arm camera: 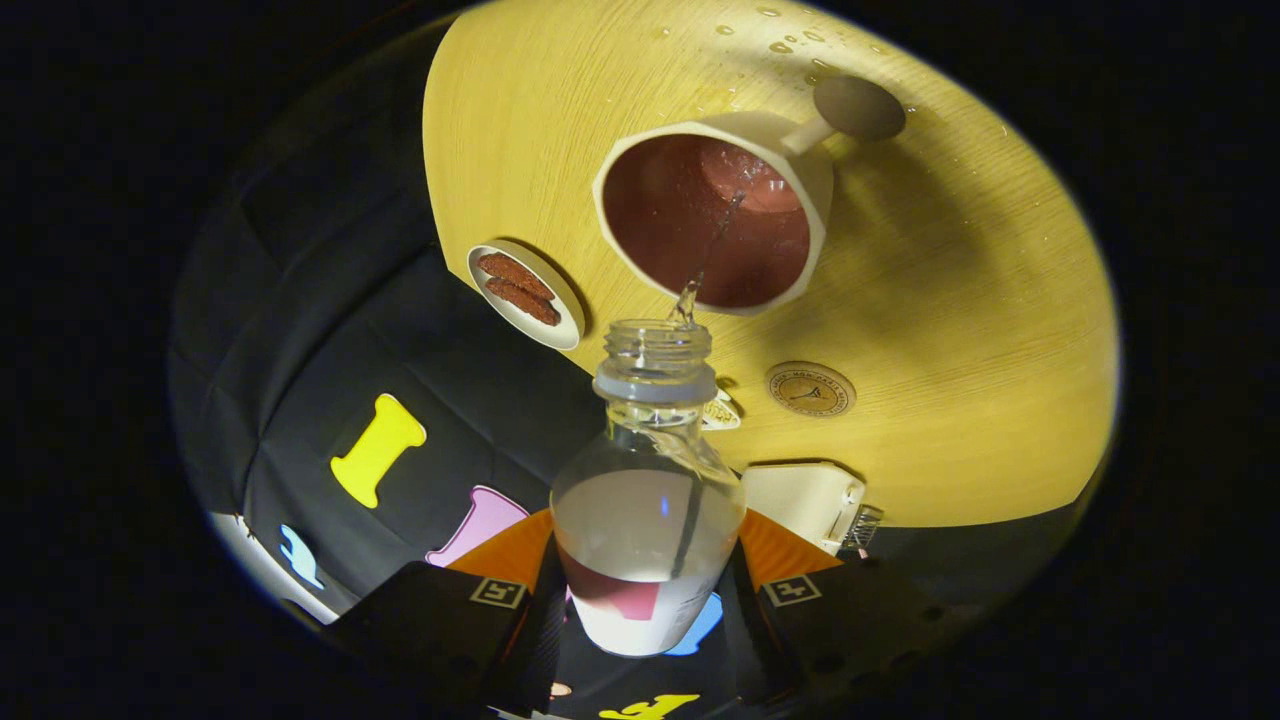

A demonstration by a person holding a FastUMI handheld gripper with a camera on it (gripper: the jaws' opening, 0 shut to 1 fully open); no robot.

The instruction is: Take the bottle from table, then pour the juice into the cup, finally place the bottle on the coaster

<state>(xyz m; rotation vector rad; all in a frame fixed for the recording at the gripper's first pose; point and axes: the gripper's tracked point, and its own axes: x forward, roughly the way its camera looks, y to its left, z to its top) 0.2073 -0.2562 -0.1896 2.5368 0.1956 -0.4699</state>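
A clear plastic bottle [648,500] with no cap sits between my fingers, and my gripper [645,600] is shut on its body. The bottle is tilted toward the table, its open mouth pointing at the cup. A thin stream of clear liquid [700,265] runs from the mouth into the white cup [800,215], whose inside is reddish brown. The cup has a handle ending in a round knob [858,107]. A round wooden coaster [810,389] lies on the yellow wooden table [960,330], just beyond the bottle's mouth and to its right.
A small white dish [560,320] with two brown cookies stands at the table's edge, left of the cup. A white box-like object [805,500] rests near the right finger. Water droplets [790,45] speckle the table beyond the cup.
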